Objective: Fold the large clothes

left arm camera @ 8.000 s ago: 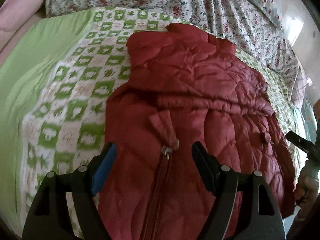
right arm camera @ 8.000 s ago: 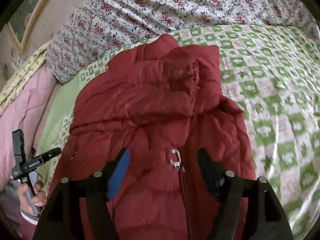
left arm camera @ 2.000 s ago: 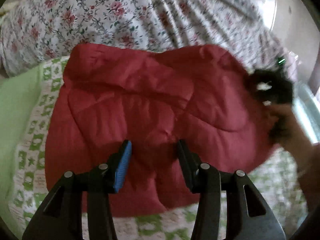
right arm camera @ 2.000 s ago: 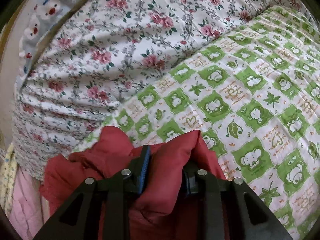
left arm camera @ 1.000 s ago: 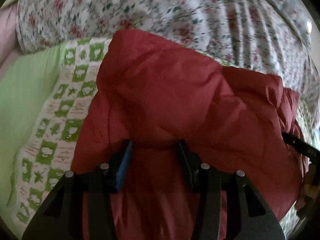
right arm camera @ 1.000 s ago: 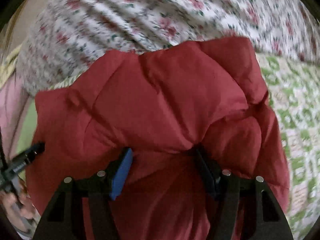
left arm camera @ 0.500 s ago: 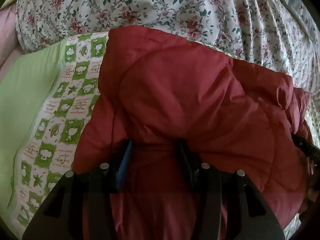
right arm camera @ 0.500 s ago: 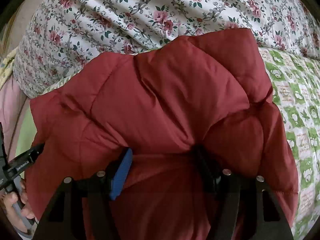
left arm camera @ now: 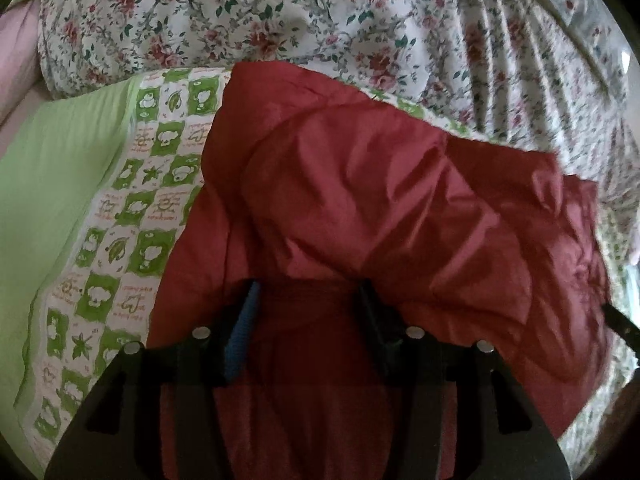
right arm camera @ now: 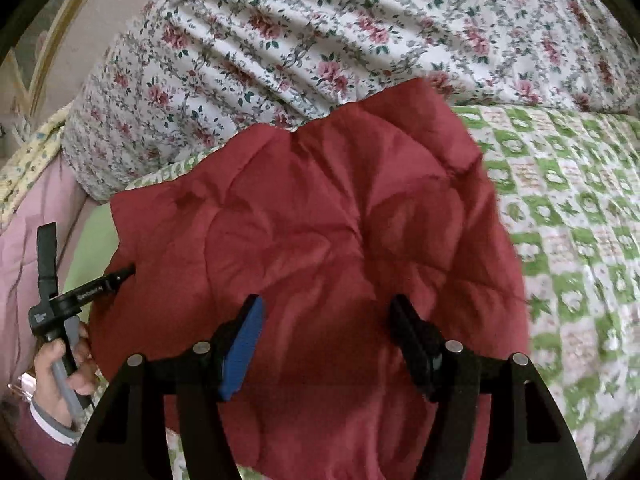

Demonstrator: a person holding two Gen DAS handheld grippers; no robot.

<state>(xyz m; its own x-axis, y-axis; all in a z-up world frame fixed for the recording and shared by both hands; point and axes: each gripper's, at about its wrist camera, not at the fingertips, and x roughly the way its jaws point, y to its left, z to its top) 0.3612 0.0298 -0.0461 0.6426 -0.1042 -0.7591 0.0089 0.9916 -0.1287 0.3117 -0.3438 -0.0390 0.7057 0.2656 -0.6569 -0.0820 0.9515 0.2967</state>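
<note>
A red quilted jacket [left arm camera: 380, 200] lies folded into a puffy bundle on the bed, also filling the middle of the right wrist view [right arm camera: 320, 220]. My left gripper [left arm camera: 308, 286] has its fingertips tucked under a bulging fold at the jacket's near edge. Its jaws are opening with red fabric lying loosely between them, and the blue pad [left arm camera: 240, 332] shows bare. My right gripper [right arm camera: 327, 302] hovers open just above the jacket's near part, with nothing pinched. In the right wrist view, a hand [right arm camera: 60, 360] holds the left gripper's handle at the jacket's left edge.
A floral quilt [left arm camera: 320, 12] is bunched along the far side, right behind the jacket. A green-and-white checked sheet [right arm camera: 580, 240] spreads to the right, with a plain green sheet [left arm camera: 52, 200] on the left. Pink bedding [right arm camera: 24, 248] lies at the far left.
My right gripper has drawn back from under the jacket's fold, so its fingertips now show free above the fabric. The left gripper stayed put and its jaws stand slightly wider.
</note>
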